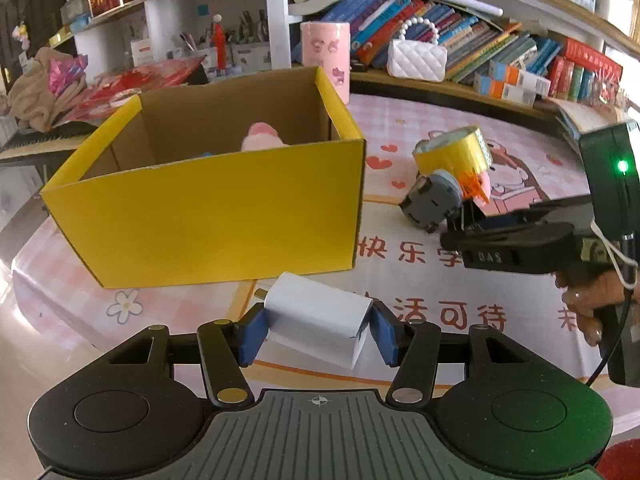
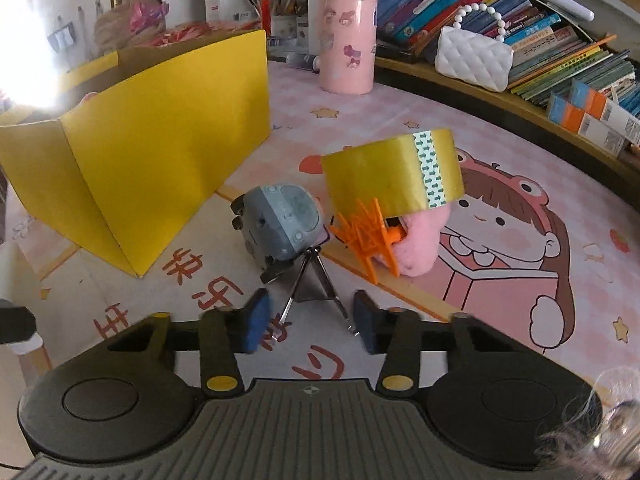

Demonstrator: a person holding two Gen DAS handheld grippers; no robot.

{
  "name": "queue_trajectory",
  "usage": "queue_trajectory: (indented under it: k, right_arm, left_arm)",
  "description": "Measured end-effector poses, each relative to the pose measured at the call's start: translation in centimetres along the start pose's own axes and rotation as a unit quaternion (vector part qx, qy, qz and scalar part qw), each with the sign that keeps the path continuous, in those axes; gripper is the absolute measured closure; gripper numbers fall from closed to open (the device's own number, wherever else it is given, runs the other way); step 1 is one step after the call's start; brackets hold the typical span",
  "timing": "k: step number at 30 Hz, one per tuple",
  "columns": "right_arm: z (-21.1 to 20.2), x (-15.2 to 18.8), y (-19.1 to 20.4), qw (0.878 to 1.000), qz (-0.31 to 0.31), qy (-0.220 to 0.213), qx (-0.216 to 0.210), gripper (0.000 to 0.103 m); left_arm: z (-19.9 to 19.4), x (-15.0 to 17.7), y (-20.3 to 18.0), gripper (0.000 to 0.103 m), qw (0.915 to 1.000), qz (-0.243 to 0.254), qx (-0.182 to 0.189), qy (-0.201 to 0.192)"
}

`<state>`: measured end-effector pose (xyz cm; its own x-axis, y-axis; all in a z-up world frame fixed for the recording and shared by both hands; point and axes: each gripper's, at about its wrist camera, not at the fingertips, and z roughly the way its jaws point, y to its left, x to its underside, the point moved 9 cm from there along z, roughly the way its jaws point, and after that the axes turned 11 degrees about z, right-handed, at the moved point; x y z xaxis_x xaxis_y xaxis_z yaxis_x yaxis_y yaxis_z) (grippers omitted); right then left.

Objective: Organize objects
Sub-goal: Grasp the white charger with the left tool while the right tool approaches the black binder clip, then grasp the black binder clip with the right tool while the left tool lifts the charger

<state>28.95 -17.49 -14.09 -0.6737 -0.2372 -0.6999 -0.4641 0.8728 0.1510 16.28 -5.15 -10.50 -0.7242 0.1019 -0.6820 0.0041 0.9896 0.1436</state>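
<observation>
White charger block (image 1: 318, 316) sits pinched between my left gripper's (image 1: 318, 330) blue pads, just in front of the yellow cardboard box (image 1: 208, 216). My right gripper (image 2: 310, 320) has its jaws partly spread around a binder clip's (image 2: 314, 286) metal handles, one pad touching. Beside the clip lie a grey toy (image 2: 280, 226) and gold tape roll (image 2: 392, 172).

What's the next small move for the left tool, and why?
Probably carry the white charger up and over the near wall of the yellow box, then release. The left tool already has it clamped between its blue pads, the box stands open just ahead, and a pink toy already lies inside.
</observation>
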Motion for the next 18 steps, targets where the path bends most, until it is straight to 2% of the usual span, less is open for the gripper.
queue_trajectory:
  k: [7,10,12,18]
  right_arm:
    - [-2.6,1.6,0.0,0.999,0.031,0.008,0.022,0.070]
    - [-4.4,1.7,0.1,0.998,0.057,0.001,0.030,0.076]
    - [-5.4,1.8,0.4,0.997,0.064,-0.003,0.037,0.085]
    - [-7.8,1.9,2.1,0.995,0.071,-0.025,0.058,0.085]
  left_arm:
    - [-0.5,-0.3,0.8,0.049,0.9995,-0.013,0.023,-0.017]
    - [-0.5,-0.2,0.7,0.049,0.9991,-0.011,0.036,-0.020]
    - [-0.6,-0.1,0.8,0.049,0.9987,-0.012,0.045,-0.022]
    - [-1.3,0.4,1.2,0.049,0.9973,-0.010,0.063,-0.036]
